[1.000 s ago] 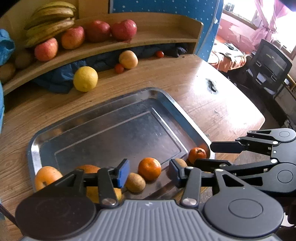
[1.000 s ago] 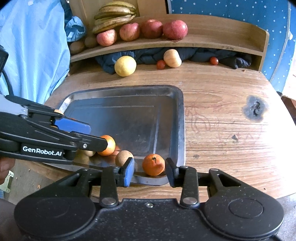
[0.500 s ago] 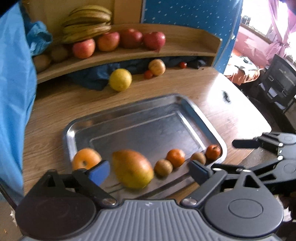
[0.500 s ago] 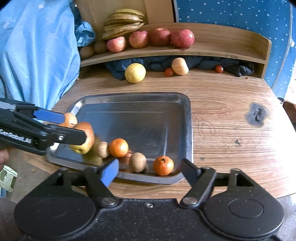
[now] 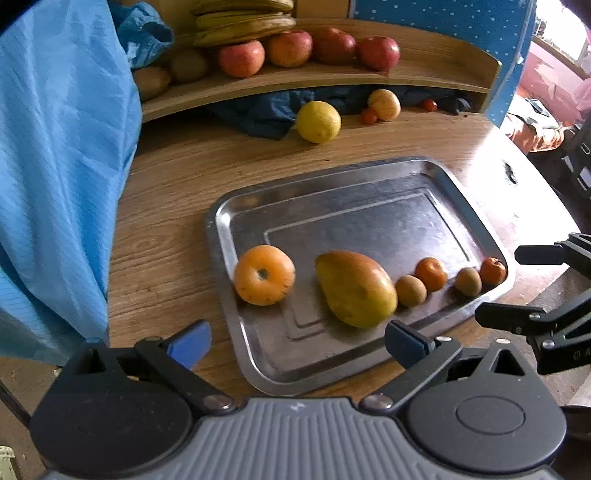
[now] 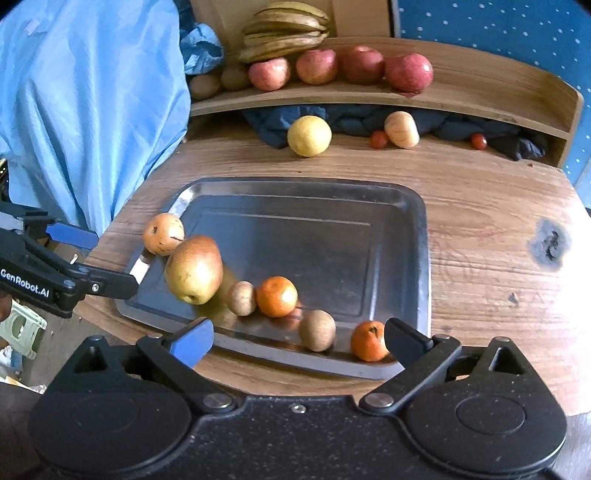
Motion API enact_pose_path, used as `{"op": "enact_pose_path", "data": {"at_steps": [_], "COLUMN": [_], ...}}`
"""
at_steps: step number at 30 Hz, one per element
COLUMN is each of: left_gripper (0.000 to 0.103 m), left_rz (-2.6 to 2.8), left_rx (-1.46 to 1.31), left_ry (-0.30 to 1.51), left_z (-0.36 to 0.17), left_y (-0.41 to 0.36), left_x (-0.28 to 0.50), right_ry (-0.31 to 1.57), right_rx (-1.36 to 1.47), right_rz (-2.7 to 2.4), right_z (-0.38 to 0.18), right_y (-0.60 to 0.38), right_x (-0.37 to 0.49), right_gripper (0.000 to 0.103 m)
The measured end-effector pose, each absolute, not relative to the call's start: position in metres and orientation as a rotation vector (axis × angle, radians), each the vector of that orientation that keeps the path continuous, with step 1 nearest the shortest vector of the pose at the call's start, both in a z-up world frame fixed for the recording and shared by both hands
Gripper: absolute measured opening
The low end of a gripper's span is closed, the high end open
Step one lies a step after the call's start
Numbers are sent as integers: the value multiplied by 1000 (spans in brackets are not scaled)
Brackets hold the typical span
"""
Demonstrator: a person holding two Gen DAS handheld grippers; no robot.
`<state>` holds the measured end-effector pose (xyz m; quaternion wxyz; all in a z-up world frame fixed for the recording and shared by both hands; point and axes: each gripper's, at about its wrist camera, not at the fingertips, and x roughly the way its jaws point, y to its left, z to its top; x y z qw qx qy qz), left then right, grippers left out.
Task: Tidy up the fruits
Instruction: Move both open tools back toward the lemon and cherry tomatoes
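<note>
Left fingers (image 5: 188, 347) spread, mango (image 5: 356, 288) just beyond

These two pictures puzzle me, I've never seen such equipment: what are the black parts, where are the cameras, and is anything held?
A person holds hand-held tongs, one per hand, each carrying a camera looking along its fingers. The left tongs and right tongs have just been opening; both stand open with nothing gripped. On the wooden table sits a metal tray with a row of fruit: a persimmon, a mango, small tangerines and kiwis. Apples and bananas sit on the shelf behind.
</note>
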<state>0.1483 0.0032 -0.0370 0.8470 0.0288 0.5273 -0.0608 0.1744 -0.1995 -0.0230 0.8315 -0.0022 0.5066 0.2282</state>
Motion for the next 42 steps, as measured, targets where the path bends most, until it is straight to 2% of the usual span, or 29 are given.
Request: {"op": "enact_pose_path", "data": {"at_steps": [22,42], "left_gripper": [102,102], "left_rz": [-111,-220], "left_rx": [118,82], "left_ry": [1080,1055], "left_z": [-33,-54], "left_y": [19,3], "left_x": [217,307], "right_ry": [1069,1071], "right_rx": [-10,-46], "right_rz": [457,306], "right_z": [-26,-42], "right_y": [-179,-187], "right_x": [222,289], "right_gripper": [102,102]}}
